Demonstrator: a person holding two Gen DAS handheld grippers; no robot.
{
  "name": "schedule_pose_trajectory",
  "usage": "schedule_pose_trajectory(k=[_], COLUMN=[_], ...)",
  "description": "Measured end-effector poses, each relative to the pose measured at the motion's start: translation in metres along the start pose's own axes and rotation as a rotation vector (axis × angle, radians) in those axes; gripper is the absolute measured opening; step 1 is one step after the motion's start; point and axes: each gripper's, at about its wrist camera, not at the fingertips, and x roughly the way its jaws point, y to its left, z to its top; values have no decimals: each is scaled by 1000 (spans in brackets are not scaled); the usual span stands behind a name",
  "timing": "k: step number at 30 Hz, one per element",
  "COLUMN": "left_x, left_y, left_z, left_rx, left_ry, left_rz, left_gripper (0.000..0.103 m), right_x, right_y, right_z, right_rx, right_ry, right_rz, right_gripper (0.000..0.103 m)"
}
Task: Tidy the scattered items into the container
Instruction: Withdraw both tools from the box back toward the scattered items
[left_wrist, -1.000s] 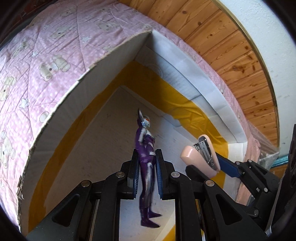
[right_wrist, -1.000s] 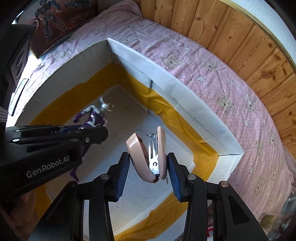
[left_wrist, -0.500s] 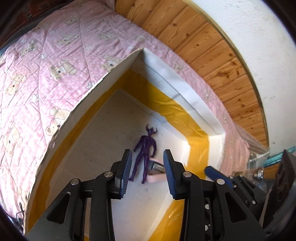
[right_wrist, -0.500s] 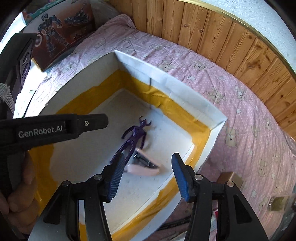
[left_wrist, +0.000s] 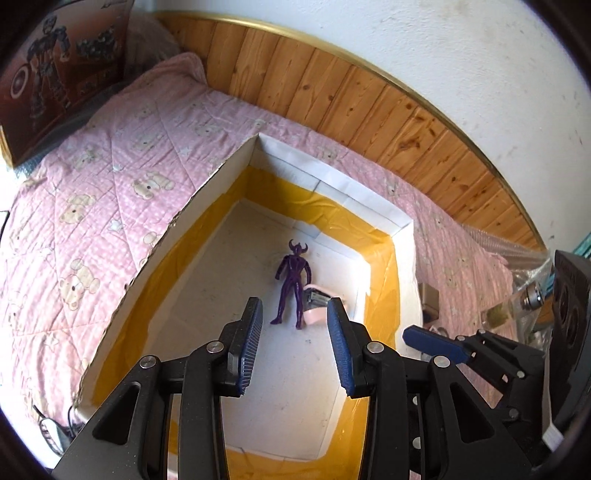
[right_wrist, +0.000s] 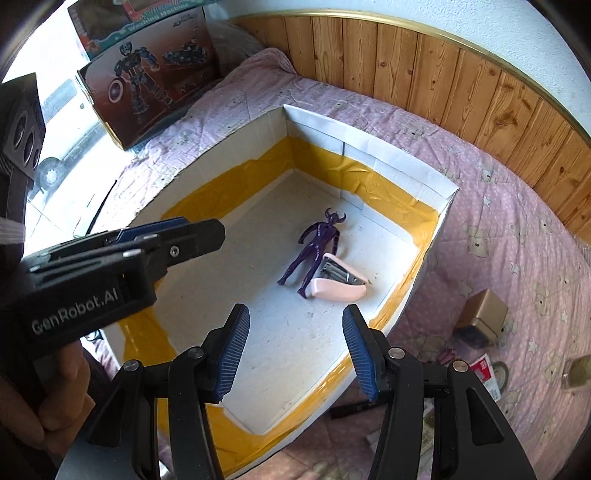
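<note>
A white box (left_wrist: 207, 192) with yellow tape inside sits on a pink bear-print blanket; it also shows in the right wrist view (right_wrist: 373, 147). A purple toy figure (left_wrist: 293, 281) (right_wrist: 314, 249) lies flat on the box floor. A pink stapler (left_wrist: 314, 304) (right_wrist: 338, 282) lies beside its legs, touching them. My left gripper (left_wrist: 294, 347) is open and empty, held above the box. My right gripper (right_wrist: 295, 352) is open and empty above the box's near edge. The left gripper also shows side-on in the right wrist view (right_wrist: 162, 236).
A toy robot carton (right_wrist: 147, 81) stands at the head of the bed. Wooden wall panelling (left_wrist: 369, 107) runs behind the box. A small brown box (right_wrist: 480, 317), a glass jar (right_wrist: 574, 373) and other loose items lie on the blanket to the right of the box.
Both grippers opened and let go: the figure and the stapler dropped onto the box floor. Both grippers have since risen and pulled back from the box.
</note>
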Motion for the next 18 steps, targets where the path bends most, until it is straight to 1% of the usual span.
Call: schedule_pose_trajectory(k=[7, 12, 18], left_x=[-18, -30, -39], left_y=[-3, -7, -5], left_z=[-25, -38, -60], left_rx=[27, 45, 36], left_ry=[-34, -72, -83], left_rz=[0, -7, -22], left_gripper=[39, 39, 40], right_x=[-19, -35, -49], right_y=[11, 15, 17], right_z=[-21, -38, -63], right_rx=[27, 50, 86], right_ry=[-50, -107, -172], right_rz=[33, 68, 118], right_gripper=[54, 54, 54])
